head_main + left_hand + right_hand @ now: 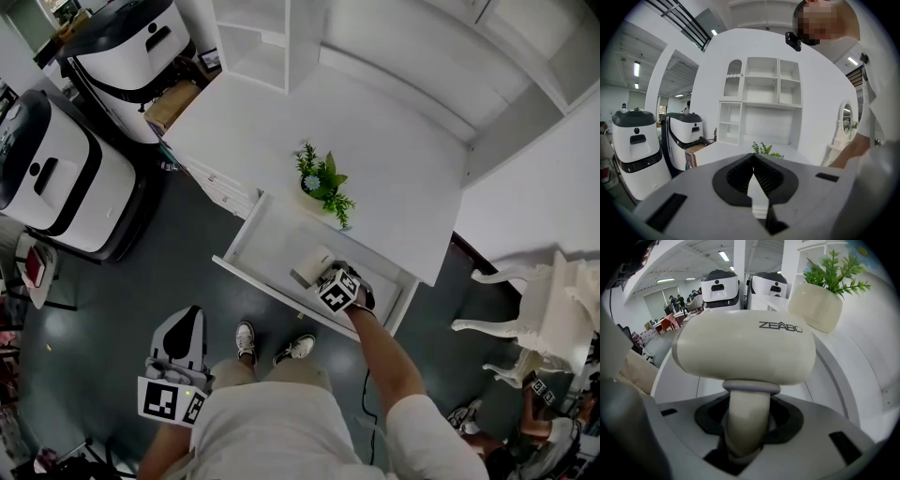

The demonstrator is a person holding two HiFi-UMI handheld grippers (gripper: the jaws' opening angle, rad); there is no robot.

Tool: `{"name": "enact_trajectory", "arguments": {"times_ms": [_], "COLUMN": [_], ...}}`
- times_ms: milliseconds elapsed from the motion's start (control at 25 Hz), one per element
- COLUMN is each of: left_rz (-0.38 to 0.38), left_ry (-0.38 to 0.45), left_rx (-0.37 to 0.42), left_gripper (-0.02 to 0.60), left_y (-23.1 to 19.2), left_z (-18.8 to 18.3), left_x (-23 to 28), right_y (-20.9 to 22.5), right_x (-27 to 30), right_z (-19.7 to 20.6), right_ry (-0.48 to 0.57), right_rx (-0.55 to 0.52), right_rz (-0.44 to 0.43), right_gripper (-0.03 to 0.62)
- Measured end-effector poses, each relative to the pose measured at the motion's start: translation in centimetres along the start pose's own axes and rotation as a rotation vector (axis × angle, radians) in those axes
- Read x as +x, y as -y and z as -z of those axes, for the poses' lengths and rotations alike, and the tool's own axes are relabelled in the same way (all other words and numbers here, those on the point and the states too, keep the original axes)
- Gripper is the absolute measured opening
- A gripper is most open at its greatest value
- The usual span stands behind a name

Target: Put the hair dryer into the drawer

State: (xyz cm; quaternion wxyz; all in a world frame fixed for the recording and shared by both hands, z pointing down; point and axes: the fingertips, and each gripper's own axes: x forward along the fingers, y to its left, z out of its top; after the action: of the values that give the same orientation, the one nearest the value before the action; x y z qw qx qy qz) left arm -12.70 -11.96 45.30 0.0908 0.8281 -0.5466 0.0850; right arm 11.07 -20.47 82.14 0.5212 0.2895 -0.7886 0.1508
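A cream hair dryer [745,350] fills the right gripper view, its handle [746,420] clamped between the jaws of my right gripper [747,427]. In the head view the hair dryer [314,265] hangs inside the open white drawer [272,234], under my right gripper [339,289], which points steeply down. My left gripper [178,352] is held low near my body, over the dark floor. Its jaws [753,180] meet at the tips with nothing between them, and it faces the white desk.
A potted green plant [323,183] stands on the white desk top [394,159] just behind the drawer. Two white-and-black machines [56,169] stand at the left. A white chair [534,309] is at the right. My feet [272,342] are in front of the drawer.
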Motion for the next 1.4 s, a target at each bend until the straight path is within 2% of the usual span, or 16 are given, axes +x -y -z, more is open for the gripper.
{"name": "enact_trajectory", "arguments": {"times_ms": [880, 1400], "left_rz": [-0.045, -0.047], "left_ry": [-0.027, -0.03], "left_rx": [-0.018, -0.024], "left_gripper": [0.017, 0.017], "left_y": [-1.8, -2.3], "left_z": [0.9, 1.3], "left_x": [0.0, -0.2], "right_y": [0.6, 0.4], "right_x": [2.5, 3.0], "right_z": [1.7, 2.0], "right_ry": [-0.097, -0.13], "right_rx": [0.001, 0.003], "right_rz": [0.0, -0.014], "right_gripper": [0.187, 0.19]}}
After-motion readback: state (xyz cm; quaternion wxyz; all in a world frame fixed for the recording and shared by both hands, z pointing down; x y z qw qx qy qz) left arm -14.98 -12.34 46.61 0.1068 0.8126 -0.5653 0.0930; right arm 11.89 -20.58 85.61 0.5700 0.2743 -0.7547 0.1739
